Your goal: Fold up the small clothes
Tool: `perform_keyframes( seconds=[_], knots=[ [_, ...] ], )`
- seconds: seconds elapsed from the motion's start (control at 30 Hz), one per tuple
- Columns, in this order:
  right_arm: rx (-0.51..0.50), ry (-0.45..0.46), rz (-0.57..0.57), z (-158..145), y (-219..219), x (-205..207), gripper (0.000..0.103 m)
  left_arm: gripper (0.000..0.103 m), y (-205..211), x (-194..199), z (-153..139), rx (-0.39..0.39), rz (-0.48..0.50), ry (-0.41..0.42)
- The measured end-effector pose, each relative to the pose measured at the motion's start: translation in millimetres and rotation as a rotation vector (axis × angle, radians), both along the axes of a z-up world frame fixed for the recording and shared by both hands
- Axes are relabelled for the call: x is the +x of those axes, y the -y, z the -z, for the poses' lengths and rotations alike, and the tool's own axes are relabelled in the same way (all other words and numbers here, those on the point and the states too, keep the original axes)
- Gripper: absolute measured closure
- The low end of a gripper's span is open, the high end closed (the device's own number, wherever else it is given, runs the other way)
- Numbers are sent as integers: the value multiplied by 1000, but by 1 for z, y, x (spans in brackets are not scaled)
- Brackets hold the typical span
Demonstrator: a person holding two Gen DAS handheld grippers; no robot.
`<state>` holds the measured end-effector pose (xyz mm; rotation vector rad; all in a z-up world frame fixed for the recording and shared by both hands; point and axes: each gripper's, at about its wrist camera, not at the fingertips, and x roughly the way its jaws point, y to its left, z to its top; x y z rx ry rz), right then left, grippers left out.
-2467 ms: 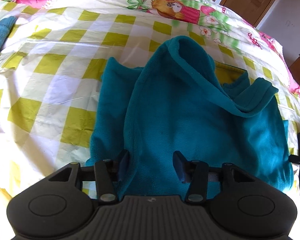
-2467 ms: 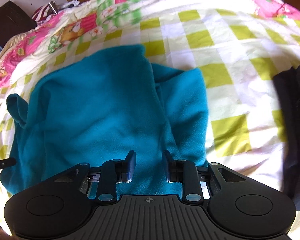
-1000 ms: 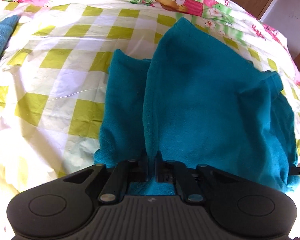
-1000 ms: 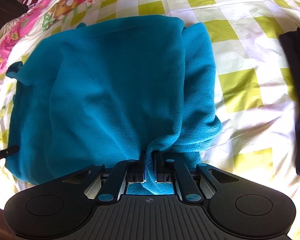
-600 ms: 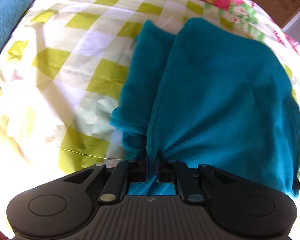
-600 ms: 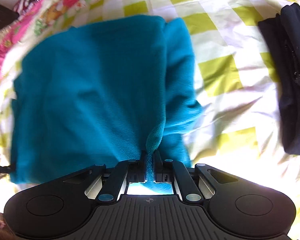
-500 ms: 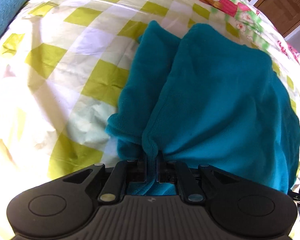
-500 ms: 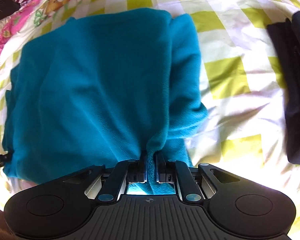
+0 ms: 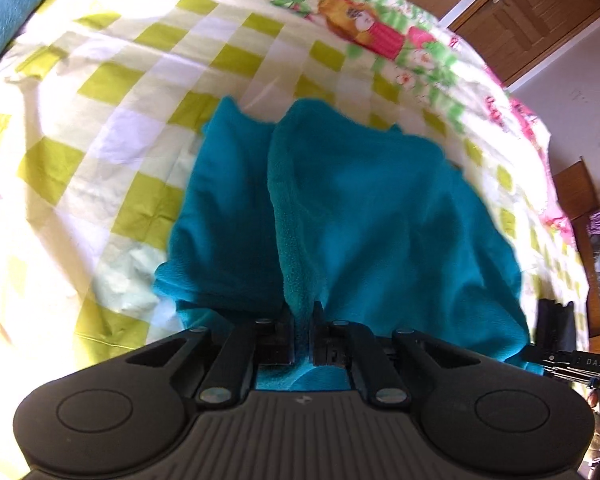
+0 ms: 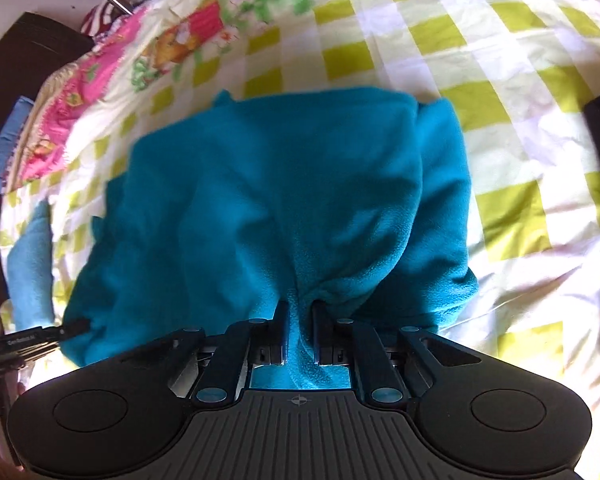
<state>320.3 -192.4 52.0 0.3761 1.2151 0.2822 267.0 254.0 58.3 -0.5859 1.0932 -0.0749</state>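
Both claws have drawn back since a moment ago — more checked sheet shows beyond the fleece.
Left gripper point(image 9: 303, 326) and right gripper point(image 10: 300, 330) each pinch the near hem; the teal fleece garment point(image 10: 284, 184) lies folded on the bedsheet point(image 10: 500, 92), running away from them — soft, rumpled.

The black two-finger left gripper point(image 9: 302, 322) pinches the near edge of a teal fleece garment point(image 9: 364, 216), which lies on a yellow-and-white checked bedsheet point(image 9: 100, 120). A brown wooden door point(image 9: 540, 12) stands far right; another teal cloth point(image 9: 4, 20) lies far left.
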Motion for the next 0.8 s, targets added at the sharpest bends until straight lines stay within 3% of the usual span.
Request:
perform_keyframes(
  seconds=[0.07,0.13,0.2,0.27,0.33,0.37,0.53,0.7,0.8],
  knots=[
    [45,32,-1,-26,2,-11,91,84,-1,-9,-20,-24,-7,23],
    [42,35,7,-29,4,-21,91,84,-3,-17,-18,-18,-25,2],
    [-18,-35,30,2,5,-25,91,84,-7,-22,14,38,-41,-63],
    [-220,-90,14,50,-1,-22,91,83,-8,-18,60,125,-56,-164],
    [-272,-127,-15,80,-6,-19,92,82,-13,-17,88,102,-79,-214],
    [-279,-124,-10,82,-7,-17,91,82,-12,-16,89,103,-80,-209],
    [-267,-75,4,55,-3,-8,86,75,2,-24,74,206,-18,-177],
    [-366,85,47,8,0,-8,70,72,6,-29,58,242,-32,-159],
    [-372,231,48,-7,-2,-3,70,71,8,-36,49,290,-35,-123]
  ],
)
